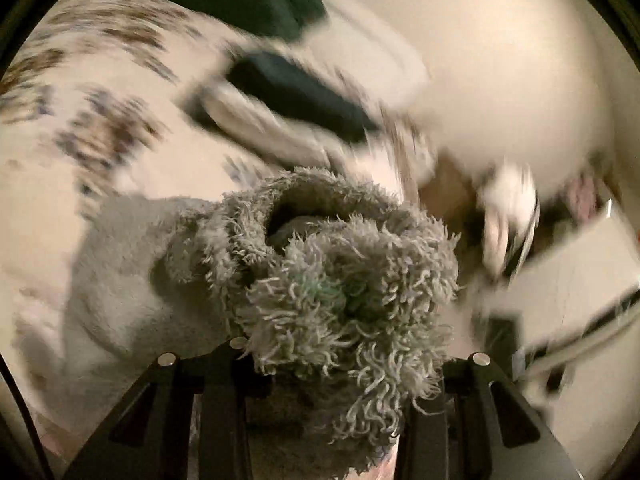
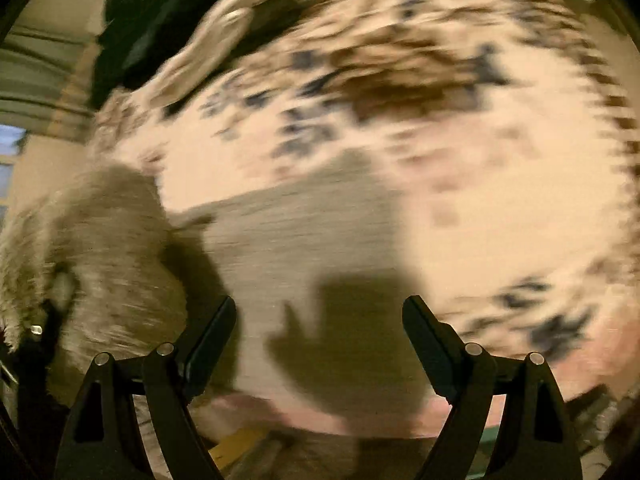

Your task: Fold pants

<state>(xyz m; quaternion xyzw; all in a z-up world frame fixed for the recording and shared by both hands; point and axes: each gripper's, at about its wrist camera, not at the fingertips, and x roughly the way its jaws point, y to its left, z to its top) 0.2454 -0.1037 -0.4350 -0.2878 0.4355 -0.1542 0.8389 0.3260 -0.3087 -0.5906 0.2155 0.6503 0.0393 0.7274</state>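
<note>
Now L gripper [image 1: 332, 344] clamps pants [image 1: 320, 264].

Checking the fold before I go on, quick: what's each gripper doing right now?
Left gripper: closed on a bunch of the fuzzy grey pants.
Right gripper: open, nothing between its fingers, over the patterned bedspread.

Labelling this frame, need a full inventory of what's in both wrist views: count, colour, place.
fluffy pants: one, grey shaggy fleece, bunched between the left gripper's fingers, trailing down onto the bed.
bedspread: one, cream with brown and blue-grey floral print, under everything; blurred.
dark green cloth: one pile, far edge of the bed; item unclear.
window: one, bluish, at the right wrist view's left edge.
left gripper: black, shut on the pants.
right gripper: black, open, empty, above the bedspread.
</note>
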